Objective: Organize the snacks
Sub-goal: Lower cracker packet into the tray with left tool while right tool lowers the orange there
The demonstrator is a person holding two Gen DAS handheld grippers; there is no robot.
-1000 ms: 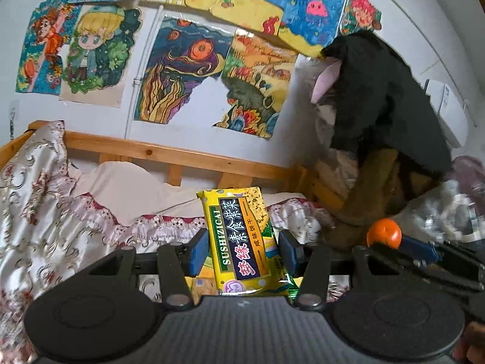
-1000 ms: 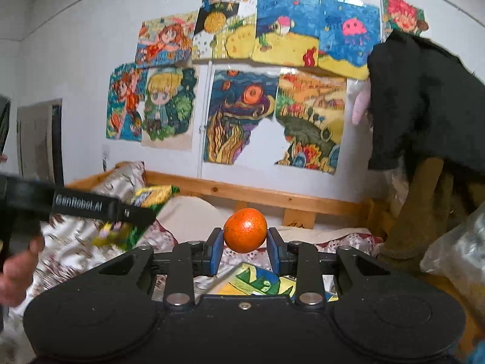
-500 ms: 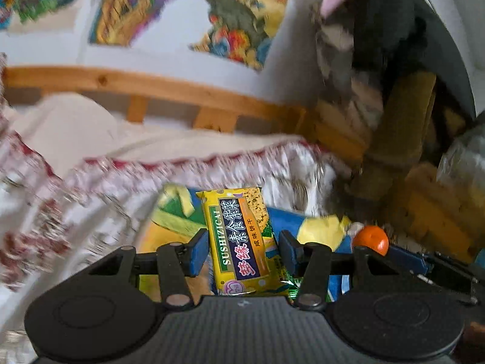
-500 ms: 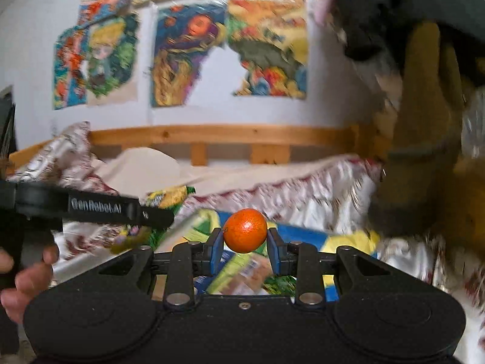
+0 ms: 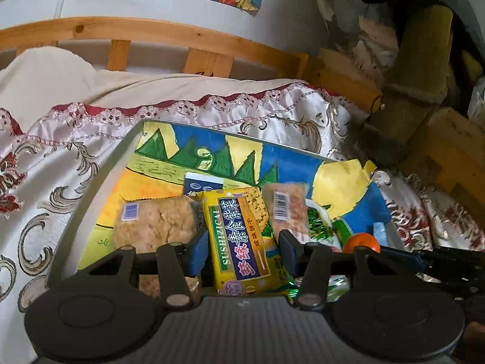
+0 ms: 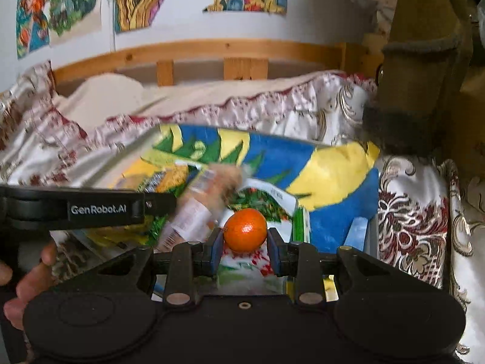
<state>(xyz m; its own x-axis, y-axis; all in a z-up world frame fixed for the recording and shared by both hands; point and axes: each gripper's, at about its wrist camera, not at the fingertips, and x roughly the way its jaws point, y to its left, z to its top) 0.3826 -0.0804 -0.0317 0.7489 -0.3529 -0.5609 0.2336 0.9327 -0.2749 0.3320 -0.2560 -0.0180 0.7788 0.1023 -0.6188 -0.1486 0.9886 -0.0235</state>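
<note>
While blur smears the packets in your right view, your left gripper grips one yellow biscuit packet above the tray, hiding what lies beneath; two clear-wrapped snacks flank it. Your right gripper pinches one orange over the tray's right end.

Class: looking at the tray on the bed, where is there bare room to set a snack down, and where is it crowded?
Free: the painted lining along the grey metal tray's far rim, and the blue corner right of the green packet. Crowded: the near middle, around the clear-wrapped puffed cake.
</note>
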